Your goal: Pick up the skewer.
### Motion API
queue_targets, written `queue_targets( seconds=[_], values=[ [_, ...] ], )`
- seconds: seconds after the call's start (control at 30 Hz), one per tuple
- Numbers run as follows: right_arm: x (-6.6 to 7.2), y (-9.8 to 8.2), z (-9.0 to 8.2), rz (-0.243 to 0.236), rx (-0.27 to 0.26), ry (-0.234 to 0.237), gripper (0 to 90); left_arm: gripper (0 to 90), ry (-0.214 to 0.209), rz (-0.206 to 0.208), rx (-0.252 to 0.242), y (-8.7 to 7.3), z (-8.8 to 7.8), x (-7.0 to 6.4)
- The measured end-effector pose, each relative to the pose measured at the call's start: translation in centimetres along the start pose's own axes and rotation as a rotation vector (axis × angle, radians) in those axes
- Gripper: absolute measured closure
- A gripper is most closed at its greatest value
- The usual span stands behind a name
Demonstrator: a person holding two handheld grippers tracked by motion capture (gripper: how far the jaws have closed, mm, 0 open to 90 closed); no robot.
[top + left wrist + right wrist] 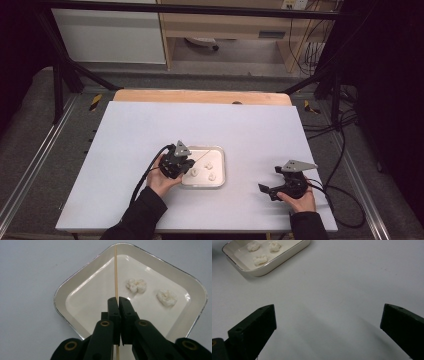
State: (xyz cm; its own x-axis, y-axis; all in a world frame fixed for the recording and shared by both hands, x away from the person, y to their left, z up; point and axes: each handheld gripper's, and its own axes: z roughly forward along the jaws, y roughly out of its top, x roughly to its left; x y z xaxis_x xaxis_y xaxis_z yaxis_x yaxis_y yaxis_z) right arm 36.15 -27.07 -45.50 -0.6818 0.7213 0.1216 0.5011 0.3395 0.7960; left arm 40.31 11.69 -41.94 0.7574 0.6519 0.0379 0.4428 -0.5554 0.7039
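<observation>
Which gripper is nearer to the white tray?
Left. The left gripper hangs over the white tray at its left edge, shut on a thin wooden skewer. The right gripper rests open on the table, well off to the tray's right.

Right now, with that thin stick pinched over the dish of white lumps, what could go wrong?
1. The left claw grips the thin skewer far from its tip, so it might bend or snap.
2. The white lumps look soft and may crumble.
3. Pushing could slide the tray.

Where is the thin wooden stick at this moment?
The wooden stick is clamped in the left gripper, over the white tray. In the left gripper view its tip reaches the tray's far corner, left of two white lumps.
</observation>
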Motion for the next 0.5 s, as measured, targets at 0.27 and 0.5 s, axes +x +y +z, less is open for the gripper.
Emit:
queue_targets(
  seconds=[0.27, 0.5],
  values=[
    [1.4, 1.4, 0.1, -0.068, 0.004, -0.040, 0.7, 88.5, -0.011, 0.026, 0.006, 0.2, -0.8, -0.3],
    [3.1, 2.6, 0.6, -0.185, 0.035, -0.060, 0.9, 88.5, -0.031, 0.052, 0.014, 0.6, -1.1, -0.9]
  ],
)
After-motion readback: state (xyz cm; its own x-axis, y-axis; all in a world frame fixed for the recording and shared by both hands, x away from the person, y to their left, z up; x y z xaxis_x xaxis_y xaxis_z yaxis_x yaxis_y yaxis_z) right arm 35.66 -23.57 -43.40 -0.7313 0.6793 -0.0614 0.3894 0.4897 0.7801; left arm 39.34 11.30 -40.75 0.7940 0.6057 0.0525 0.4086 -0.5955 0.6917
